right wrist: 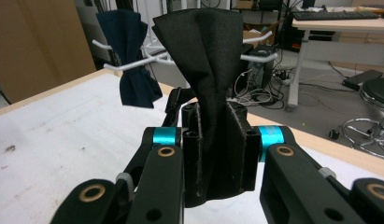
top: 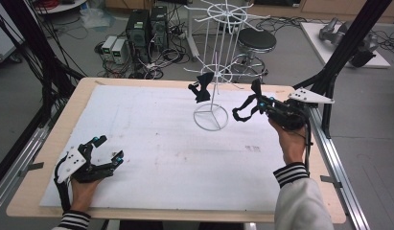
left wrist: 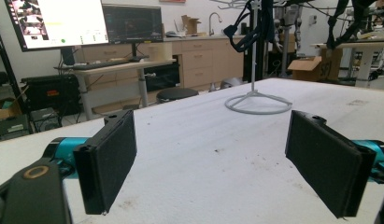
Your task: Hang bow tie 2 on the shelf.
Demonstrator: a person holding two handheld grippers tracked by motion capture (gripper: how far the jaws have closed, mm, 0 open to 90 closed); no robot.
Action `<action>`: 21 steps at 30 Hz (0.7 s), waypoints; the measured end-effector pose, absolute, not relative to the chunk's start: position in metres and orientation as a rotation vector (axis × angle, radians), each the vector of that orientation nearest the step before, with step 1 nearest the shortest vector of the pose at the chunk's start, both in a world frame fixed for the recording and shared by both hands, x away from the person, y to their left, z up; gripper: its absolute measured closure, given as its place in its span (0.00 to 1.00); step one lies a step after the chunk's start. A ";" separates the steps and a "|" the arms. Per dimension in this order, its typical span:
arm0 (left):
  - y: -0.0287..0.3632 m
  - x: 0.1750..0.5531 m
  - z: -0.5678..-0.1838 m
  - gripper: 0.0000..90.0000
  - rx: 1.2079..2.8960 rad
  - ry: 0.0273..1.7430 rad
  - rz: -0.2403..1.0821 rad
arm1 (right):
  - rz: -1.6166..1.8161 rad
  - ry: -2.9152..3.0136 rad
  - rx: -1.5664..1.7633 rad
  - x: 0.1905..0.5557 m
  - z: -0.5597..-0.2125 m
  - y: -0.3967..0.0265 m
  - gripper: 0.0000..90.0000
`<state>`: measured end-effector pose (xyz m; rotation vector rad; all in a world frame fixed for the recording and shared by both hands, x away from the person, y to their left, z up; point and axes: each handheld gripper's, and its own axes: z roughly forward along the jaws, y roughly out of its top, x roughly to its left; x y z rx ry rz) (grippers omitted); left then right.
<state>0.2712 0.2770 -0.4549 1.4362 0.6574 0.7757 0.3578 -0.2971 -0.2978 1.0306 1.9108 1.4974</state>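
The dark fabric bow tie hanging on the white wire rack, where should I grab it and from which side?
Grip the dark fabric bow tie at its pinched centre knot, coming level from the free hook-tip side of the white wire rack; the narrow waist fits between jaws, and it should slide off.

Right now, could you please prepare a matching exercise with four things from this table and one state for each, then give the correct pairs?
Things:
1. left tongs
2. right tongs
3. dark bow tie
4. white wire rack

States:
A. hanging on a rack hook
B. shut on a black bow tie
C. standing on the white table cover
D. open, holding nothing

Pairs: 1-D, 2-B, 3-A, 4-C
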 end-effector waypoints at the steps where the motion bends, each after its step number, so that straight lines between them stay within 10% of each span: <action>1: 0.277 0.271 -0.455 0.19 1.437 0.657 0.774 | 1.489 1.910 1.033 0.359 -0.296 -0.296 0.86; 21: 0.277 0.271 -0.455 0.19 1.438 0.656 0.776 | 1.499 1.847 1.045 0.378 -0.291 -0.278 0.86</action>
